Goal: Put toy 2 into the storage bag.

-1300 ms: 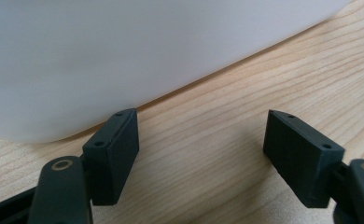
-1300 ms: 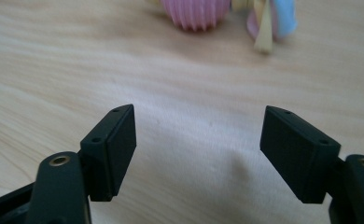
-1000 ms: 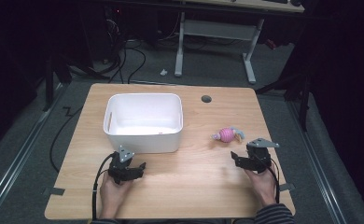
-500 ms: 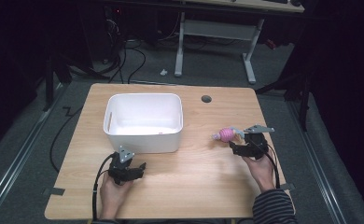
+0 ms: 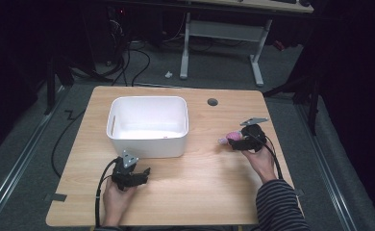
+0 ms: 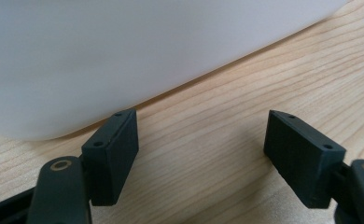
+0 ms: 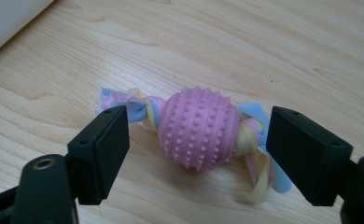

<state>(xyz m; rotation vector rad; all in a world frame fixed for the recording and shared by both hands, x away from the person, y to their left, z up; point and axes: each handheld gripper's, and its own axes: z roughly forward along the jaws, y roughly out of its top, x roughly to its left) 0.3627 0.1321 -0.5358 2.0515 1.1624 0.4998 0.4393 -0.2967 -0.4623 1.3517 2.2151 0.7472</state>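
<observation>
- Right gripper (image 5: 243, 143) down low by the pink bumpy ball toy (image 7: 199, 134), jaws wide apart, one on each side of the ball, not touching it.
- Toy flat on the table (image 5: 214, 183), on the right side, well apart from the white bin (image 5: 148, 143); soft blue, yellow and pink strips tied at both ends.
- Left gripper (image 5: 144, 172) low on the table just in front of the bin, jaws apart, nothing between them.
- Looks like the grab step: lined up on the ball, not yet squeezed.
- Next move, as a guess: close gently on the round middle, not the floppy strips, then lift, maybe over to the bin.
- No words or brand names to read anywhere; a tiny red mark on the bin, too small to tell.
</observation>
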